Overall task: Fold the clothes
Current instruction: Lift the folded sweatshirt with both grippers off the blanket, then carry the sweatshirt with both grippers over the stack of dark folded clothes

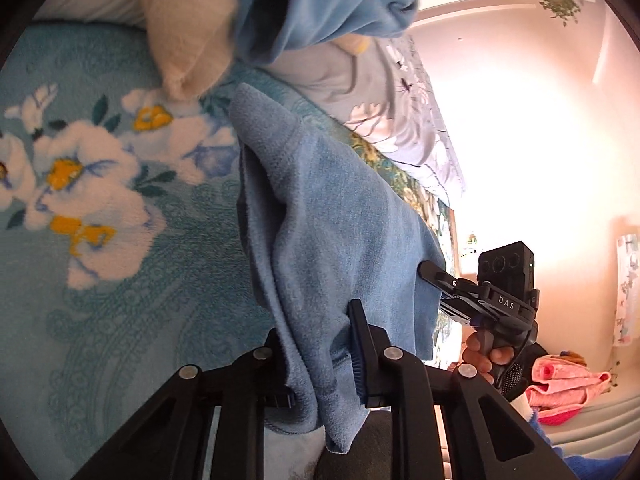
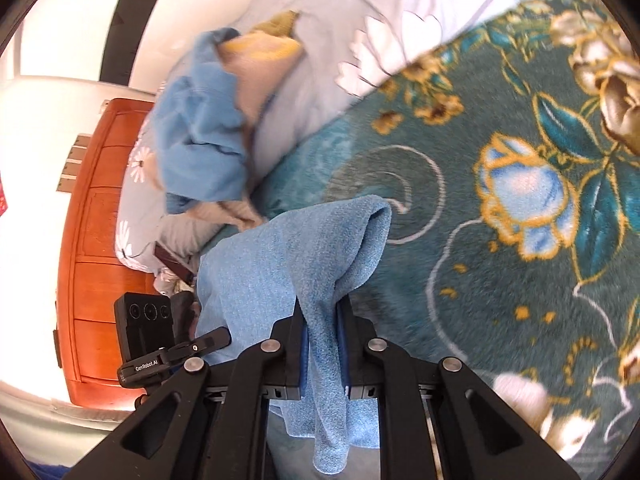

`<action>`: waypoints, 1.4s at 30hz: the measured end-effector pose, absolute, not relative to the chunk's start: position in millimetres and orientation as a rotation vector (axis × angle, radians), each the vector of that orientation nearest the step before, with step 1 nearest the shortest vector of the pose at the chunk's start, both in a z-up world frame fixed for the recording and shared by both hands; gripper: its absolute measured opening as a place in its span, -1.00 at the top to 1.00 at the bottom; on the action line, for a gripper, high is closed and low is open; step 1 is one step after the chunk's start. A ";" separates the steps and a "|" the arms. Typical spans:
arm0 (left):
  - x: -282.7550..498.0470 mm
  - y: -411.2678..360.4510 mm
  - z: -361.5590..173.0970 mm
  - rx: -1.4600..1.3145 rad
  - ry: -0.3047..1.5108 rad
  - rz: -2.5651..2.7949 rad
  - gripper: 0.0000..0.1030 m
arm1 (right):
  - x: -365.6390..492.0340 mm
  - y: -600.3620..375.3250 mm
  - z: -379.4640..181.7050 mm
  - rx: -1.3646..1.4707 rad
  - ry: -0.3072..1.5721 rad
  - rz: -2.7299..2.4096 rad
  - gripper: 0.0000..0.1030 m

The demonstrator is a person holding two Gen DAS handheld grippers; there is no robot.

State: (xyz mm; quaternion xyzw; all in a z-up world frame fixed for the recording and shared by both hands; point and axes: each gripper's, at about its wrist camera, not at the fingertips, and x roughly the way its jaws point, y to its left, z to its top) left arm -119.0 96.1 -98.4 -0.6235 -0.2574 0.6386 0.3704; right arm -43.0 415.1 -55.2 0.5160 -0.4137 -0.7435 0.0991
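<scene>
My left tongs (image 1: 320, 364) and right tongs (image 2: 322, 344) each pinch the blue cloth (image 1: 320, 208), which hangs between them above the bedspread (image 1: 100, 208); clothes pile (image 2: 200, 132) at eleven o'clock.

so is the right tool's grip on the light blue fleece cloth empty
No, the right tool is shut on the light blue fleece cloth, which hangs down between its fingers.
</scene>
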 end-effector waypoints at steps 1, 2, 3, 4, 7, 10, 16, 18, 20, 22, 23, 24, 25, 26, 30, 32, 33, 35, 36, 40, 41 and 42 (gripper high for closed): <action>-116.2 92.4 -90.9 -1.586 -0.661 1.646 0.59 | -41.7 411.7 -47.7 1.511 -1.216 -2.207 0.76; -113.3 87.8 -82.8 -1.572 -0.661 1.655 0.59 | -40.5 406.9 -39.2 1.496 -1.201 -2.216 0.76; -110.2 81.9 -74.1 -1.556 -0.662 1.667 0.58 | -39.5 401.7 -30.9 1.481 -1.189 -2.222 0.76; -107.1 76.1 -65.3 -1.539 -0.662 1.678 0.58 | -38.4 396.6 -23.8 1.469 -1.176 -2.226 0.76; -98.8 57.2 -40.3 -1.495 -0.651 1.716 0.58 | -36.5 378.8 -1.7 1.430 -1.136 -2.235 0.76; -91.0 31.8 -16.1 -1.455 -0.644 1.760 0.58 | -38.2 352.2 18.9 1.393 -1.087 -2.236 0.76; -95.9 -35.1 20.9 -1.384 -0.662 1.869 0.58 | -55.3 287.0 49.9 1.330 -0.993 -2.200 0.76; -92.4 -61.9 32.9 -1.361 -0.661 1.909 0.58 | -64.5 261.5 57.4 1.323 -0.956 -2.179 0.76; -89.3 -92.0 46.2 -1.340 -0.662 1.953 0.58 | -74.3 233.0 65.6 1.304 -0.919 -2.151 0.76; -87.3 -121.6 58.5 -1.323 -0.667 1.992 0.58 | -83.9 201.6 71.7 1.295 -0.887 -2.118 0.76; -86.7 -136.7 64.7 -1.316 -0.667 2.014 0.58 | -88.7 184.8 74.0 1.293 -0.874 -2.100 0.76; -86.1 -152.3 70.9 -1.309 -0.664 2.038 0.58 | -93.5 168.1 76.3 1.292 -0.860 -2.081 0.76; -85.0 -168.4 77.1 -1.303 -0.659 2.063 0.58 | -98.3 151.3 78.6 1.290 -0.847 -2.063 0.76; -83.5 -184.4 83.3 -1.296 -0.656 2.088 0.58 | -103.1 134.6 80.9 1.289 -0.834 -2.044 0.76; -77.1 -257.6 103.9 -1.276 -0.657 2.176 0.58 | -122.2 67.6 90.1 1.281 -0.780 -1.969 0.76; -73.1 -298.3 112.5 -1.275 -0.660 2.217 0.58 | -131.4 33.9 94.5 1.277 -0.754 -1.932 0.76; -71.0 -318.6 116.8 -1.274 -0.662 2.237 0.58 | -133.7 15.5 95.4 1.277 -0.737 -1.912 0.76; -67.2 -358.7 120.7 -1.287 -0.676 2.281 0.58 | -139.6 -24.5 94.4 1.282 -0.712 -1.867 0.76; -65.3 -378.6 121.6 -1.297 -0.686 2.304 0.58 | -142.8 -44.9 93.3 1.286 -0.701 -1.844 0.76; -59.0 -446.6 113.6 -1.323 -0.760 2.371 0.58 | -153.1 -115.8 82.0 1.323 -0.658 -1.775 0.76; -57.6 -461.2 110.0 -1.330 -0.781 2.383 0.58 | -155.5 -130.7 78.3 1.333 -0.649 -1.761 0.76; -56.6 -475.4 105.9 -1.338 -0.805 2.391 0.58 | -157.3 -142.0 73.6 1.342 -0.644 -1.750 0.76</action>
